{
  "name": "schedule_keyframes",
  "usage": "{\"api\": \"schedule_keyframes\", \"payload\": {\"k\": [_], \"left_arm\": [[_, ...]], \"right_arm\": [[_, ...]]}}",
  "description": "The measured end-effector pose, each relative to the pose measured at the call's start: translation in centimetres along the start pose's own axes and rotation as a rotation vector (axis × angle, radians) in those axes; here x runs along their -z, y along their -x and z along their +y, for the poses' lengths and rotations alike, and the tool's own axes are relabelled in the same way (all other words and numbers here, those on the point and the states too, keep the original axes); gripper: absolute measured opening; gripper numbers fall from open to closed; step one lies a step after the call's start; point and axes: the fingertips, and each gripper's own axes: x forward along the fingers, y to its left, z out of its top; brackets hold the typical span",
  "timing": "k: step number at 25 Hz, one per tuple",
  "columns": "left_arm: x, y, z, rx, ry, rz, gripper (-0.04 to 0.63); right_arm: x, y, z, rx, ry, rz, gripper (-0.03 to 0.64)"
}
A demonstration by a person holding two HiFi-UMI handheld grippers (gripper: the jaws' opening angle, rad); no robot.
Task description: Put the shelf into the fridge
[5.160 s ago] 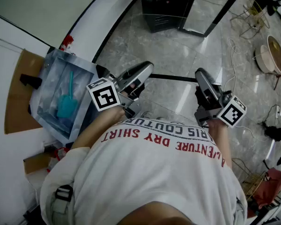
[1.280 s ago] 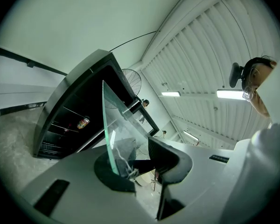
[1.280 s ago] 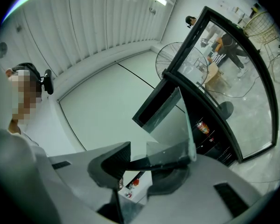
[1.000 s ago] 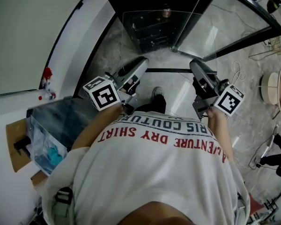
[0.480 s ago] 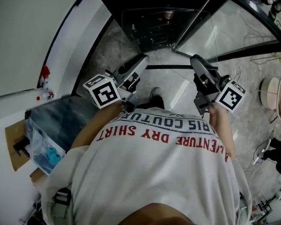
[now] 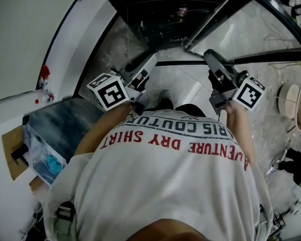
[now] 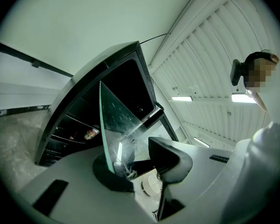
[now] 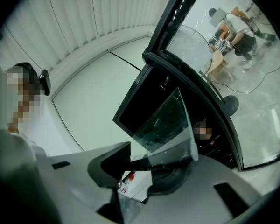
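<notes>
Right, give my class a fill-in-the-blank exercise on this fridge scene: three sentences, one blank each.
1. The shelf is a clear pane of ____.
2. The left gripper and the right gripper each have their jaws ____ on an edge of it.
3. The fridge lies ahead, and its door stands ____.

Missing words: glass; shut; open

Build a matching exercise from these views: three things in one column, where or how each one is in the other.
Things:
1. glass shelf
2. fridge door
3. plastic bin

States:
a. at the person's left
b. swung open
c. clamped between left gripper and right gripper

Pairs: 1-c, 2-b, 3-a
</notes>
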Motion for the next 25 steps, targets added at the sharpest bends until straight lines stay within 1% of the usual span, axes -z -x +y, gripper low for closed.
{"api": "schedule_keyframes", "payload": {"k": [4, 7, 12, 25], "left_arm": [[-1.0, -1.8, 1.3, -0.03, 0.012, -0.011, 0.107], [-1.2, -1.8, 1.2, -0.03, 0.011, -0.02, 0.109], [-1.4, -1.7, 1.0, -0.028, 0.001, -0.023, 0.109], [-1.2, -1.4, 0.9, -0.053, -0.012, -0.073, 0.11]], "right_arm": [[-1.6, -1.5, -1.8, -0.014, -0.007, 0.027, 0.112], [-2.0, -1.9, -1.4, -0.031, 0.034, 0.035, 0.114], [-2.1, -1.9, -1.1, -0.031, 0.04, 0.034, 0.114], [-2.2, -2.3, -1.3, -0.069, 0.047, 0.058, 0.114]]}}
